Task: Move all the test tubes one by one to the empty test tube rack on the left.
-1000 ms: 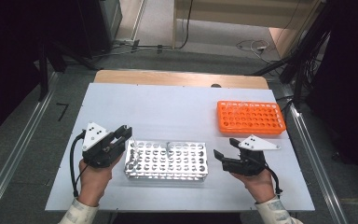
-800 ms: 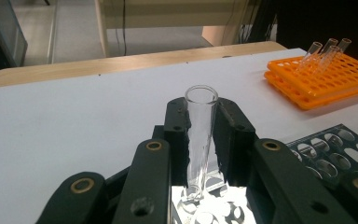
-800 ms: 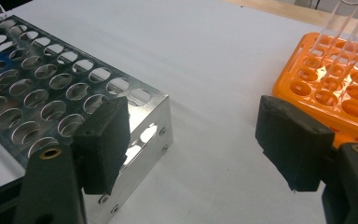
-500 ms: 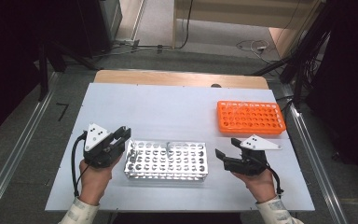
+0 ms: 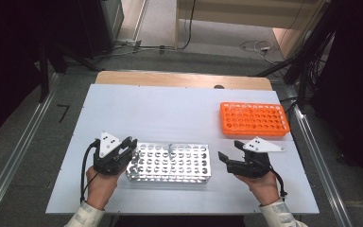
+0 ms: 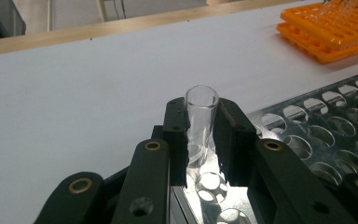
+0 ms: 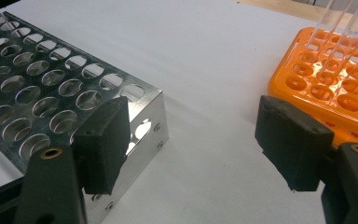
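Clear glass test tube stands upright, pinched between the left gripper's jaws at the left end of the metal rack, just over a hole and seemingly not yet seated. Right gripper waits beside the rack, jaws spread, empty. More tubes remain in the orange rack.

Left claw clamped, right claw agape

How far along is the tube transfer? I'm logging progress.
Early on. The left tongs grip a clear glass test tube upright at the end of the metal rack, over a hole and not yet let go. The rack's other visible holes look empty. Tubes remain in the orange rack; the right tongs are open.
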